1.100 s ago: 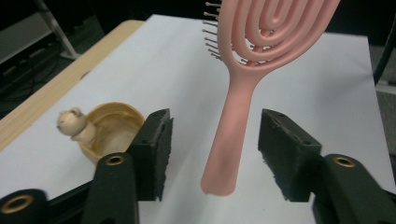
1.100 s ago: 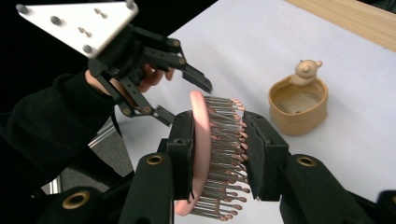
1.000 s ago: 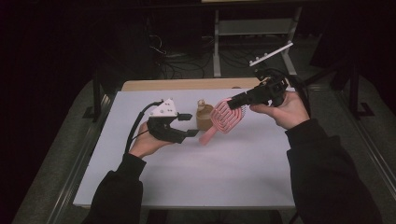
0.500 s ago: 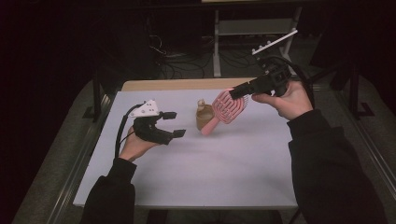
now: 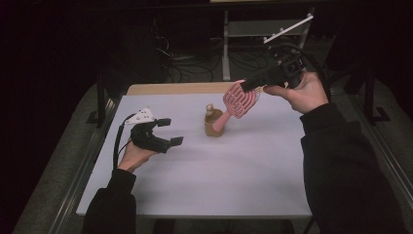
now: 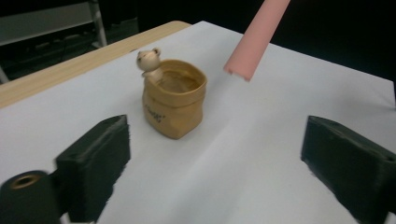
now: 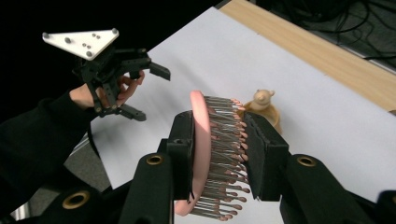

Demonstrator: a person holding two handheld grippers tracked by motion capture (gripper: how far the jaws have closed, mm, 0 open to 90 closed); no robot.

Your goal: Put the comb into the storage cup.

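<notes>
Right gripper (image 5: 247,85) is clamped across the head of the pink hairbrush (image 5: 237,99), which hangs in the air above the bear pot (image 5: 213,125) at the table's far middle. Left gripper (image 5: 169,131), whose jaws have just been opening, stands apart and empty to the left. Risk: the bristles give under the pads, so the brush may twist; its low handle could tip the pot.

tongs (image 7: 219,154) clamping pink hairbrush (image 7: 205,163), white table (image 7: 327,102)

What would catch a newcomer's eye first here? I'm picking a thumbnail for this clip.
The pink hairbrush, clamped by its head in the right gripper and lifted over the table's far side. Just below its handle stands a small tan pot with a bear figure. The left gripper is open near the white table's left edge.
</notes>
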